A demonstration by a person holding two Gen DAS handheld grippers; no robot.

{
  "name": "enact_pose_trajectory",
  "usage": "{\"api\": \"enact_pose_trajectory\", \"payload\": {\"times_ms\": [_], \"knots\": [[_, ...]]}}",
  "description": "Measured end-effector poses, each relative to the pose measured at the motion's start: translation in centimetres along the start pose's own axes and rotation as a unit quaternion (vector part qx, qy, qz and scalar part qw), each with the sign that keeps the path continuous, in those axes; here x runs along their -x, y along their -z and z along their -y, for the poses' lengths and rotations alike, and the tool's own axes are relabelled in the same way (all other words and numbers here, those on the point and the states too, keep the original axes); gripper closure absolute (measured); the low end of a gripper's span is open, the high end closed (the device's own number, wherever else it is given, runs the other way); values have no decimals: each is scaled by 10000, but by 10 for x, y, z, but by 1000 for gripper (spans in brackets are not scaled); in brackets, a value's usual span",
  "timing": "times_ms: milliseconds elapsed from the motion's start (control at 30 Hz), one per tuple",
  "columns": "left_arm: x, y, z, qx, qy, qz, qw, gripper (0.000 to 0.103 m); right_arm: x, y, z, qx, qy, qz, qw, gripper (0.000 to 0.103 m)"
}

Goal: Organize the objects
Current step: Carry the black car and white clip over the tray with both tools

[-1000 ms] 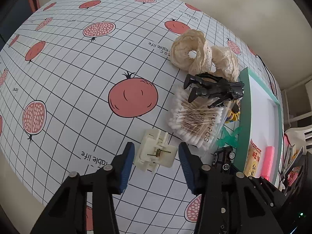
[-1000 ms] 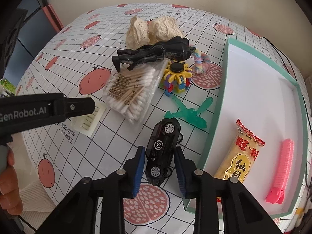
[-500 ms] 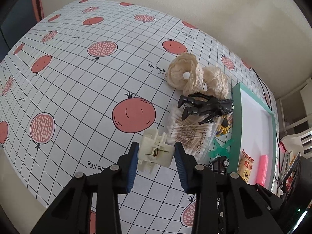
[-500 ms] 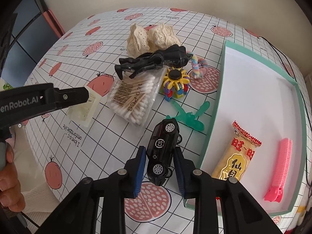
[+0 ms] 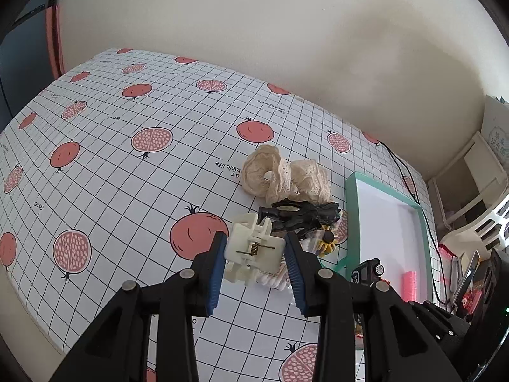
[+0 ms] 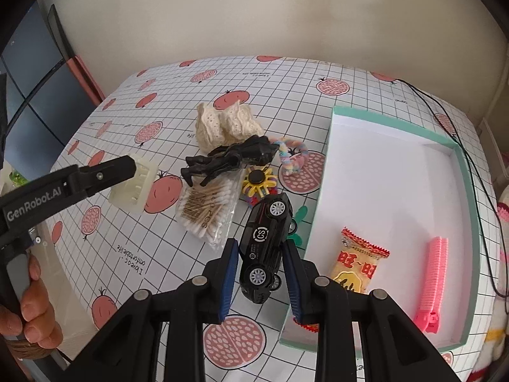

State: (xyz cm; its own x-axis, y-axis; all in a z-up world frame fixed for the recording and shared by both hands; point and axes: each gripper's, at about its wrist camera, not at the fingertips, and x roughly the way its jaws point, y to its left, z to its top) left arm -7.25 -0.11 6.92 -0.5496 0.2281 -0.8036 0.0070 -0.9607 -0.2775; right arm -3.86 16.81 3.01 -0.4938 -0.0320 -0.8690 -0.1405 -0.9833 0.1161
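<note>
Left wrist: cream clip (image 5: 253, 252) in left claw (image 5: 256, 265).

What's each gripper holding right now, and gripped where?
The left gripper clamps the cream hair claw clip across its two sides. The right gripper clamps the black toy car across its roof and underside, near the rear.

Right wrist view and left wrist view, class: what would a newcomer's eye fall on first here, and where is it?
First, the two held things: the right gripper clamps a black toy car beside the teal tray, and the left gripper holds a cream hair claw clip above the pomegranate-print tablecloth. Then the tray's contents: a yellow snack packet and a pink comb.
</note>
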Motion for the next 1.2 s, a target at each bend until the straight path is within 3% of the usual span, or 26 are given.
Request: {"api": "enact_pose_trajectory", "payload": {"times_ms": [400,733,1000,1200], "knots": [[-6,14,42,-321,538,-104,9980,65,8,5,69,-847,549,120,9948,73],[-21,41,104,-834,1093,-410,9897,65,18,14,110,-1339,811,143,9876,72],[-36,64,139,-1102,1266,-759,9829,65,18,20,129,-1497,925,58,9844,72],[-49,70,143,-996,1250,-977,9823,65,13,24,134,-1563,969,-84,9829,72]]}}
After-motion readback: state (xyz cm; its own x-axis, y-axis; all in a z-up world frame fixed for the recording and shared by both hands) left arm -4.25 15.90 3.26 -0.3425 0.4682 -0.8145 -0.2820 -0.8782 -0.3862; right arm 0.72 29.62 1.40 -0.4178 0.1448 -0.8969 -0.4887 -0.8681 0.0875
